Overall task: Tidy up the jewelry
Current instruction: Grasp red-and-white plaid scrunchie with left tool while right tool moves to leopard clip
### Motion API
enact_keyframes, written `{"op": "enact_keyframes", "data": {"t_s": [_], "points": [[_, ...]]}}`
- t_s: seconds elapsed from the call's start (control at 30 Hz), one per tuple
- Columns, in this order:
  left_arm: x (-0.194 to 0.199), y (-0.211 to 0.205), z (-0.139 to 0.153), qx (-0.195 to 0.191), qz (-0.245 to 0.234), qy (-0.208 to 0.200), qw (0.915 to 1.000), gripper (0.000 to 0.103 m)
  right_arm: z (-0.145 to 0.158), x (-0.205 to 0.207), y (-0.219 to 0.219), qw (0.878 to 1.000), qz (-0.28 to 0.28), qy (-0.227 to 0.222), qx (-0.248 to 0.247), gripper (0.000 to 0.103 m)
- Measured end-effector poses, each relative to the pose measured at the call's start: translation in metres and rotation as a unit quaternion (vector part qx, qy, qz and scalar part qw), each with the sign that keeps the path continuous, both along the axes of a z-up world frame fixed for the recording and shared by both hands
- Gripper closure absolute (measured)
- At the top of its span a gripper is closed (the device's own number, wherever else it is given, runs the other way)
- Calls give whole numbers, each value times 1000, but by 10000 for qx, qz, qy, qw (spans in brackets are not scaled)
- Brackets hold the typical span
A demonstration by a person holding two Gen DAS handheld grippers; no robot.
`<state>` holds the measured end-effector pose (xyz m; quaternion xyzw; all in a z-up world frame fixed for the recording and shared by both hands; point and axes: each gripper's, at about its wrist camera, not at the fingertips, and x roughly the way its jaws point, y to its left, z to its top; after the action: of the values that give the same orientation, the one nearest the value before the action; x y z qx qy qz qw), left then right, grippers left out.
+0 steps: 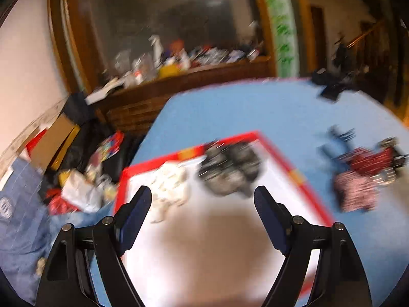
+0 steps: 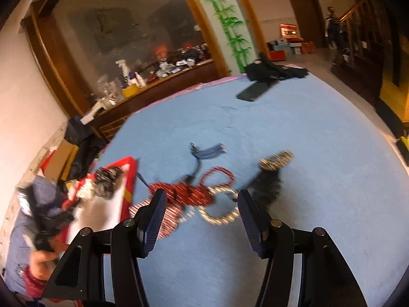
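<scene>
Tangled red, gold bead strands (image 2: 204, 199)

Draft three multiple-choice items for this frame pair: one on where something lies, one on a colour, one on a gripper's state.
1. Where does the blurred dark beaded jewelry pile lie?
A. Inside the red-rimmed white tray
B. On the wooden sideboard
C. Between the left gripper's jaws

2. What colour is the cloth covering the table?
A. Green
B. Light blue
C. Yellow

3. How do the jaws of the right gripper stand?
A. Shut on the gold bead bracelet
B. Shut, empty
C. Open, holding nothing

Key: 1 A, the pile sits within the red rim, beyond the left gripper. 2 B, the cloth is blue in both views. 3 C, both fingers stand apart above the bracelet.
</scene>
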<state>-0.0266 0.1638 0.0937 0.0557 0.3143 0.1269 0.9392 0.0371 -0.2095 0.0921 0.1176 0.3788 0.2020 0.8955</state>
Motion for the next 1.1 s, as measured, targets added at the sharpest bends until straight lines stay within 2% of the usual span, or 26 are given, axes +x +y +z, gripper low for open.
{"op": "enact_keyframes", "data": {"t_s": [0.03,0.13,0.23,0.4,0.5,0.63,0.7,0.87,1.1], "points": [[-2,-11,5,-105,-200,-37,9997,14,-4,-5,-6,10000,-74,-17,-8,41],[-4,-44,9,-494,-762,72,9958,14,-12,-16,-18,9996,-238,-107,-87,41],[-1,-81,1,-671,-1191,295,9902,14,-20,-18,-31,9987,-453,-156,-158,41],[3,-125,-16,-876,-1518,666,9823,14,-39,-17,-55,9972,-720,-73,-184,41],[5,-145,-22,-905,-1534,830,9805,14,-48,-17,-68,9963,-852,-23,-109,41],[10,-152,-26,-879,-1479,967,9803,14,-60,-17,-81,9956,-935,46,-37,41],[16,-149,-29,-951,-1415,1055,9797,14,-60,-15,-88,9958,-898,63,185,41],[30,-133,-38,-1193,-1276,1221,9770,14,-63,-12,-91,9956,-850,118,376,41],[60,-139,-55,-1237,-1384,1445,9719,14,-67,-8,-96,9944,-753,281,684,41]]}}
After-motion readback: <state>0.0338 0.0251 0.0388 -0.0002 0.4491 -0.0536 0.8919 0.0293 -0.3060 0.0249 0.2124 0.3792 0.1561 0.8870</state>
